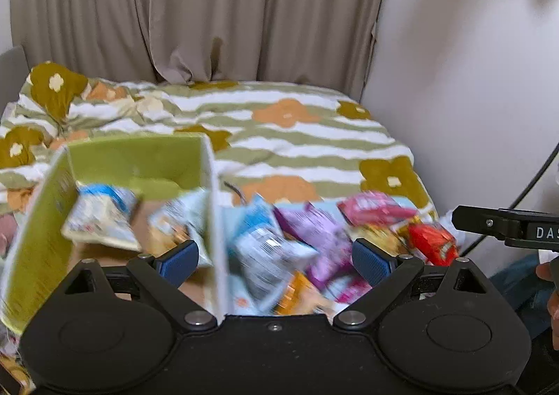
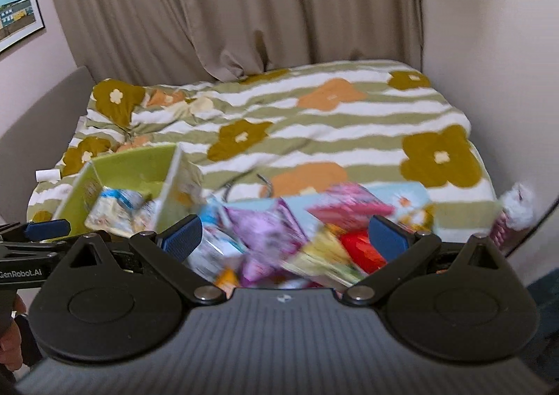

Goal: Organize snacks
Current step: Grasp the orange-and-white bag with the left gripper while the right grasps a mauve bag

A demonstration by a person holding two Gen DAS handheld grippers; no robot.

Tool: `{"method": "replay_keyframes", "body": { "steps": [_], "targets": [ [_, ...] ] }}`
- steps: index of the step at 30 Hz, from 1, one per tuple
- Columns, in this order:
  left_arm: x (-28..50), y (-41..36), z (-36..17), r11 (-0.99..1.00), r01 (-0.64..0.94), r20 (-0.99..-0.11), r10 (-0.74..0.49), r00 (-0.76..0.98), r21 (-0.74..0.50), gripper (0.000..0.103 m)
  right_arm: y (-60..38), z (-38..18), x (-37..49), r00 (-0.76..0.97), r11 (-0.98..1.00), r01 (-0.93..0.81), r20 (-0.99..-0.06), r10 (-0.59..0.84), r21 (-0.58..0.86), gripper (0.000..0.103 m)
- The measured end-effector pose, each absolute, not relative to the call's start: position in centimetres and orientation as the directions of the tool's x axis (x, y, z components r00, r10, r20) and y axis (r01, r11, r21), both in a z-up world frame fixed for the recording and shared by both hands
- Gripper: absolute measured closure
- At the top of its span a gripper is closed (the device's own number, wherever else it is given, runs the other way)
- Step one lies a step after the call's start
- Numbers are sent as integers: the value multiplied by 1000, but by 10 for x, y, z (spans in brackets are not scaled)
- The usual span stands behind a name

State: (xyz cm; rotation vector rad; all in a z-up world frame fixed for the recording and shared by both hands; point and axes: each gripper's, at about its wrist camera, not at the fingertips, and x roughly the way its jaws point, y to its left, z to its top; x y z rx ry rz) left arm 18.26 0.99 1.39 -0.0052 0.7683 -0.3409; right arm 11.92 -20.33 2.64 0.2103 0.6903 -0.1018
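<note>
A green cardboard box [image 1: 139, 159] sits on the bed, with a few pale snack bags [image 1: 101, 216] inside. To its right lies a heap of snack packets: a blue-white bag [image 1: 262, 248], a purple one [image 1: 314, 230], a pink one [image 1: 374, 208] and a red one [image 1: 433, 241]. My left gripper [image 1: 276, 258] hovers open over the box's right wall and the heap, holding nothing. My right gripper [image 2: 284, 241] hangs open above the purple packet [image 2: 269, 230] and the red packet [image 2: 360, 250], also holding nothing. The near scene is blurred.
The bed has a striped floral duvet [image 1: 297, 136] with bare room behind the snacks. Beige curtains [image 1: 209, 10] hang at the back and a wall [image 1: 471, 80] bounds the right side. A grey headboard [image 2: 38, 122] and a framed picture [image 2: 17, 7] are at the left.
</note>
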Motion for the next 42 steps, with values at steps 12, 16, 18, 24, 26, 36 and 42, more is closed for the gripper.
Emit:
{"method": "replay_keyframes", "body": {
  "steps": [12,16,18,24,26,36,42],
  "targets": [
    [161,-48,-52,973,58,-792,-217,570,-225,6,-286,-33,73,697,983,131,-717,0,128,0],
    [167,-51,-68,963,-39,-811,-202,548,-266,6,-299,-50,70,677,982,129,-736,13,136,0],
    [171,-52,-77,957,-80,-816,-193,544,-279,6,-303,-59,71,673,982,119,-740,27,145,0],
    [188,-48,-108,926,-204,-848,-182,498,-318,6,-305,-80,82,654,988,92,-756,36,127,0],
    [191,-46,-117,915,-230,-856,-188,482,-331,6,-305,-87,86,646,989,85,-762,38,121,0],
    [196,-37,-141,894,-248,-863,-236,447,-373,24,-305,-115,101,601,993,54,-797,51,104,0],
    [193,-37,-133,917,-183,-854,-239,462,-356,41,-301,-125,103,586,995,37,-808,55,95,0]
  ]
}}
